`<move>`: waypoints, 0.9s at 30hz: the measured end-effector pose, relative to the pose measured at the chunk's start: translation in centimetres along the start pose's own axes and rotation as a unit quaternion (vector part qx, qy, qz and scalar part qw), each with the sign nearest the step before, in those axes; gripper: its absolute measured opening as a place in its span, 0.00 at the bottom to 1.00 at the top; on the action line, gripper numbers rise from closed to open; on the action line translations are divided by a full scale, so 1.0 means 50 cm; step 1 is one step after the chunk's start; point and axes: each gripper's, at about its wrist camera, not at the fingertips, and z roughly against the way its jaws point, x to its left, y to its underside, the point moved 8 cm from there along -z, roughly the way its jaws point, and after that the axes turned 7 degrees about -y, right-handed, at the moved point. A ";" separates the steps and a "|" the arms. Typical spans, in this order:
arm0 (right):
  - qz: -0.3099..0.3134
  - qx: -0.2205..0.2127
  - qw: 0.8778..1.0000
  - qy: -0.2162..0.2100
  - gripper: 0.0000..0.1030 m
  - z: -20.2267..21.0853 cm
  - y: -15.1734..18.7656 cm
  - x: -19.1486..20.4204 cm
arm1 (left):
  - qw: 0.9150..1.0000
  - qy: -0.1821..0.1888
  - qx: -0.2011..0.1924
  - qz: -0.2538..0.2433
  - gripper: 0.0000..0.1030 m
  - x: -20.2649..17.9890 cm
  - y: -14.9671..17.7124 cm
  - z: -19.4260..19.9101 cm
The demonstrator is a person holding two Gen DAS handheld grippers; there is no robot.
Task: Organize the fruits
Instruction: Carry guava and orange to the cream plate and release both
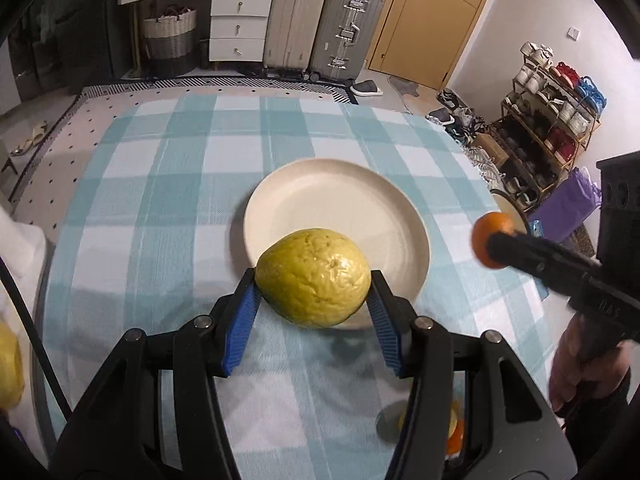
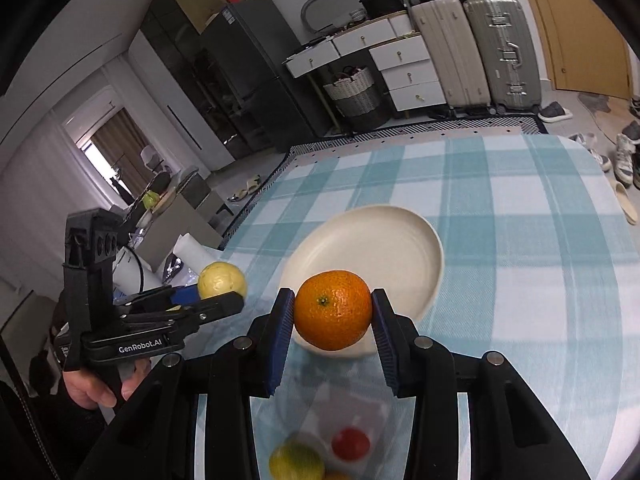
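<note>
The left gripper [image 1: 314,300] is clamped on a yellow-green fruit [image 1: 313,278], its blue pads [image 1: 240,324] pressing the fruit's two sides, and the fruit hangs clear above the checked tablecloth [image 1: 160,184]. Just ahead of its fingertips lies the cream plate [image 1: 320,200] — bare, with the fruit overlapping its near rim in this view. The right gripper [image 2: 333,316] grips an orange [image 2: 333,310] the same way, stem end facing the camera, with the plate [image 2: 380,248] directly beyond it. Off to the right gripper's left, the other tool carries its fruit [image 2: 222,280] at about the same height. Below and behind the right gripper's fingers, blurred on the cloth, sit a red fruit [image 2: 351,443] and a yellow one [image 2: 296,462].
</note>
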 end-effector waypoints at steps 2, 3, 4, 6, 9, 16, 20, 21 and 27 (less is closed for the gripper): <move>0.009 0.005 1.000 -0.001 0.38 -0.024 -0.009 0.001 | 1.000 0.005 0.008 0.002 0.49 -0.005 -0.019 -0.019; 0.006 0.008 1.000 -0.003 0.38 -0.035 -0.014 -0.001 | 1.000 0.009 0.011 0.003 0.49 -0.007 -0.029 -0.029; 0.001 0.010 1.000 -0.005 0.38 -0.043 -0.017 -0.007 | 1.000 0.014 0.014 0.005 0.49 -0.010 -0.039 -0.040; -0.006 0.004 1.000 -0.002 0.38 -0.061 -0.036 -0.024 | 1.000 0.018 0.018 0.004 0.49 -0.015 -0.056 -0.062; -0.008 0.002 1.000 0.003 0.38 -0.088 -0.057 -0.045 | 0.999 0.022 0.026 0.010 0.49 -0.017 -0.075 -0.097; -0.036 0.006 0.999 -0.002 0.38 -0.160 -0.092 -0.102 | 0.999 0.023 0.047 0.002 0.49 -0.017 -0.101 -0.183; -0.042 0.016 0.999 -0.002 0.38 -0.194 -0.097 -0.124 | 0.998 0.033 0.056 0.019 0.49 -0.007 -0.110 -0.218; -0.047 0.020 0.999 -0.005 0.38 -0.204 -0.096 -0.131 | 0.998 0.030 0.055 0.018 0.49 -0.007 -0.112 -0.224; -0.045 0.036 0.998 -0.008 0.38 -0.243 -0.088 -0.141 | 0.997 0.030 0.060 0.023 0.49 -0.003 -0.120 -0.252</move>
